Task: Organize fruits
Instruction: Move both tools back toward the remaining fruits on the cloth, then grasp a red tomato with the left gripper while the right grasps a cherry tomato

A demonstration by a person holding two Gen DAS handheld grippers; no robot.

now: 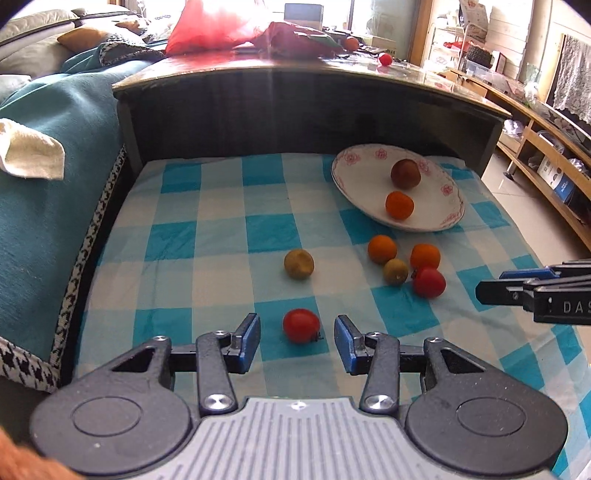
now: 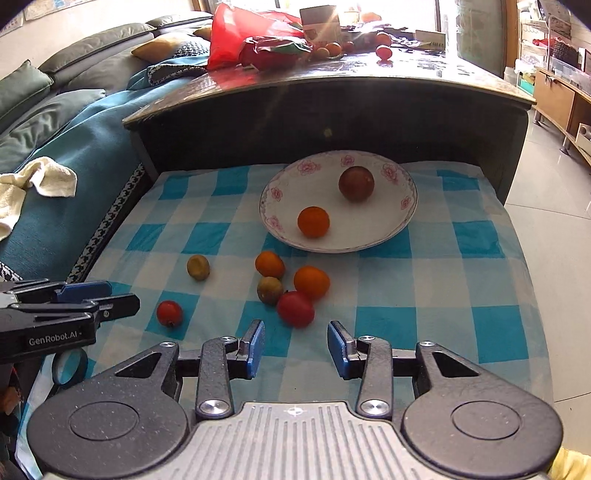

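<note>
A white flowered plate (image 1: pixel 436 218) (image 2: pixel 373 236) holds a dark brown fruit (image 1: pixel 405 174) (image 2: pixel 356 183) and an orange (image 1: pixel 399 205) (image 2: pixel 313 221). On the blue checked cloth lie two oranges (image 1: pixel 382 249) (image 1: pixel 425 256), two greenish-brown fruits (image 1: pixel 299 263) (image 1: pixel 395 271) and two red tomatoes (image 1: pixel 301 325) (image 1: pixel 429 282). My left gripper (image 1: pixel 297 341) is open with a tomato just in front, between its fingertips. My right gripper (image 2: pixel 296 347) is open, just short of the other tomato (image 2: pixel 295 308).
A dark table (image 1: pixel 303 70) with red bags (image 2: pixel 251 33) and more fruit rises behind the cloth. A teal-covered sofa (image 1: pixel 44 177) with a white towel (image 1: pixel 29 151) lies left. Tiled floor and wooden shelves (image 1: pixel 546 155) are right.
</note>
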